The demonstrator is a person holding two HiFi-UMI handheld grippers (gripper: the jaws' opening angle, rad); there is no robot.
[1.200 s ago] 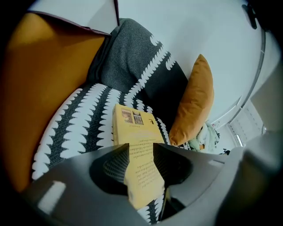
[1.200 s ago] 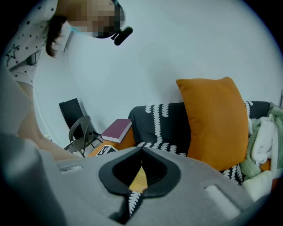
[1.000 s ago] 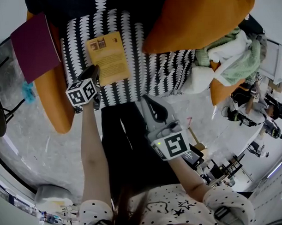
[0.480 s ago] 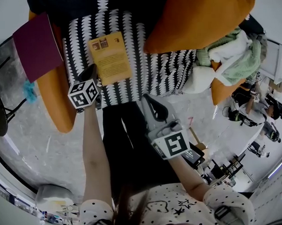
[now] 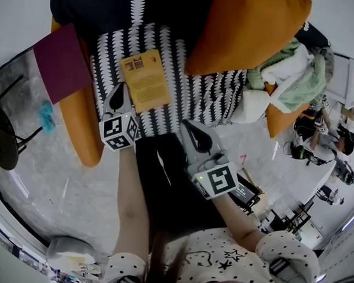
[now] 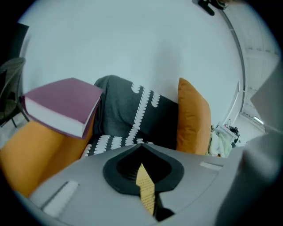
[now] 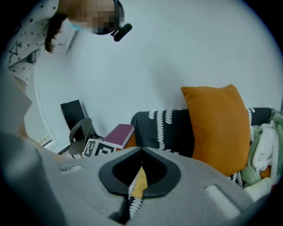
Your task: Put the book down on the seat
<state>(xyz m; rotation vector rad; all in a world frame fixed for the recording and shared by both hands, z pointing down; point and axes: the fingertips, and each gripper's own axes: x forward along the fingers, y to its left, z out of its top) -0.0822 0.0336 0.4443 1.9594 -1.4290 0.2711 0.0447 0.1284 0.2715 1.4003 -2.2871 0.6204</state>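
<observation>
The yellow book lies flat on the patterned seat (left hand-held gripper just beside it).

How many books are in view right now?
2. A yellow book lies flat on the patterned seat; a maroon book rests on the orange armrest at the head view's left. More could hide under the orange cushion.

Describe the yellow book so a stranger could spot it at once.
Find the black-and-white patterned seat with the orange armrest. The yellow book lies flat on that seat, left of the big orange cushion. The thicker maroon book, by contrast, sits on the armrest.
</observation>
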